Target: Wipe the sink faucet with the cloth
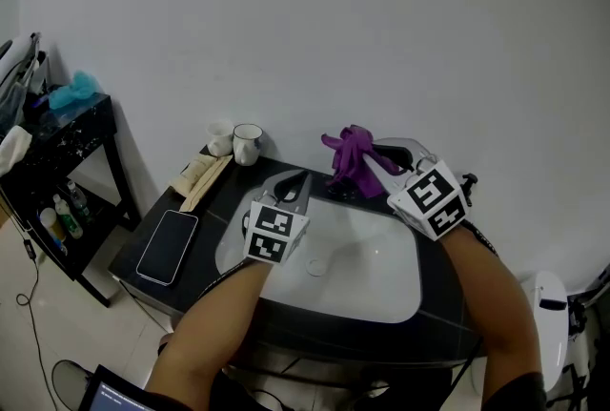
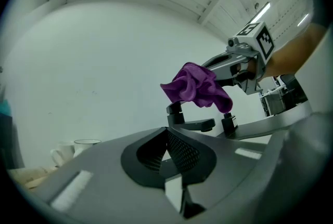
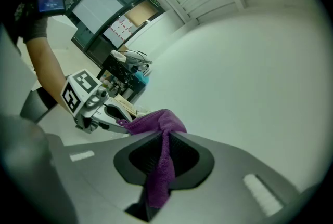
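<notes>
A purple cloth (image 1: 352, 157) hangs bunched from my right gripper (image 1: 379, 158), which is shut on it at the back of the white sink (image 1: 381, 277). In the left gripper view the cloth (image 2: 195, 86) hangs just above the black faucet (image 2: 190, 123), apart from its spout. The head view hides most of the faucet behind the cloth. In the right gripper view the cloth (image 3: 157, 134) runs down between the jaws of that gripper (image 3: 165, 139). My left gripper (image 1: 302, 180) is shut on nothing over the basin's left rim, its tips (image 2: 167, 132) aimed at the faucet.
Along the black countertop (image 1: 238, 185) on the left lie a phone (image 1: 169, 246), a wooden item (image 1: 201, 177) and two cups (image 1: 247, 144). A black shelf (image 1: 59, 144) with bottles stands further left. The wall is close behind the faucet.
</notes>
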`<state>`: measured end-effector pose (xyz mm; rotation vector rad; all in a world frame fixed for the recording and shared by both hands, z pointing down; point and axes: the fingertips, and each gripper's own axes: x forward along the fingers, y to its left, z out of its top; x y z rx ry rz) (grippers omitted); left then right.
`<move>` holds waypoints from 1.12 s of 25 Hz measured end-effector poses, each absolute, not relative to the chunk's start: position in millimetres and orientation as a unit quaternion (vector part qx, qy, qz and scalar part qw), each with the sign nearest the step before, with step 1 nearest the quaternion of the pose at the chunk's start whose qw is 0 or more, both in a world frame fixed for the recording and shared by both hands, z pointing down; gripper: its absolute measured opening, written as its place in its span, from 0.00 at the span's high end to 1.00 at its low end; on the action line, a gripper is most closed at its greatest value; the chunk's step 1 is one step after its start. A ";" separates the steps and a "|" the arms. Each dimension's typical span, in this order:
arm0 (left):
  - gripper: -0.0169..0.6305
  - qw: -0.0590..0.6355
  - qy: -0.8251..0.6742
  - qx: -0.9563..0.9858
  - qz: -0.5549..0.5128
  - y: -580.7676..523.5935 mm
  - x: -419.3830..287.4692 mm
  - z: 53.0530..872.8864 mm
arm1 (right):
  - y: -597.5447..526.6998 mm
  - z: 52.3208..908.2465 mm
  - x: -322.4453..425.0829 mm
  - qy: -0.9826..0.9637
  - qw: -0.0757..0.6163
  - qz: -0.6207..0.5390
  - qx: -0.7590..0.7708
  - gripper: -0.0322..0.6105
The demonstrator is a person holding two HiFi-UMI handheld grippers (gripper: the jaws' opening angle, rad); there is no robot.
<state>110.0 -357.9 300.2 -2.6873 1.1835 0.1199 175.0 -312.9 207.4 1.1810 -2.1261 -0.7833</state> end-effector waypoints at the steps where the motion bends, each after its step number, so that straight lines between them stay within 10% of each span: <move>1: 0.95 0.100 0.403 -0.909 0.041 -358.3 108.1 299.8 | -306.0 207.9 172.4 -0.798 0.290 -0.300 0.435 0.89; 28: 0.95 0.111 0.380 -0.918 0.034 -366.0 128.2 300.5 | -398.6 271.4 218.1 -0.759 0.392 -0.252 0.454 0.89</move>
